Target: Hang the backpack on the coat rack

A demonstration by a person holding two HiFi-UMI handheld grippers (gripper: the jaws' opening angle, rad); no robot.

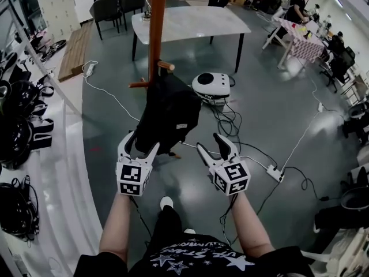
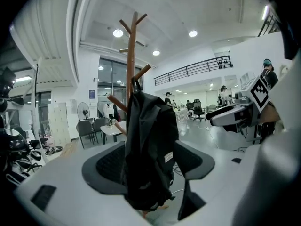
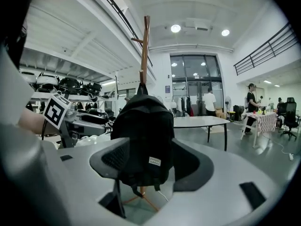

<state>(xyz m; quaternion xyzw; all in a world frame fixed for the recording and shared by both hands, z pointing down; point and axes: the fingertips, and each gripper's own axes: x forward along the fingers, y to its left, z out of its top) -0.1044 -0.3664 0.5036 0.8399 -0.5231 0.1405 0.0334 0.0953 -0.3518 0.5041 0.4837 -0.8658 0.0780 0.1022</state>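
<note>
A black backpack (image 1: pixel 167 111) hangs by its top loop from a peg of the brown wooden coat rack (image 1: pixel 155 33). My left gripper (image 1: pixel 140 146) is open, its jaws spread wide at the pack's lower left corner and not pressing on it. In the left gripper view the backpack (image 2: pixel 148 145) hangs between the two dark pads (image 2: pixel 107 164). My right gripper (image 1: pixel 209 143) is open too, just right of and below the pack. The right gripper view shows the backpack (image 3: pixel 143 140) and the coat rack (image 3: pixel 145 51) straight ahead of it.
A white table (image 1: pixel 190 22) with dark chairs stands behind the rack. A white round appliance (image 1: pixel 211 85) sits on the floor to the right, with cables and a power strip (image 1: pixel 274 173). Shelves with helmets (image 1: pixel 17 120) line the left. People work at the far right.
</note>
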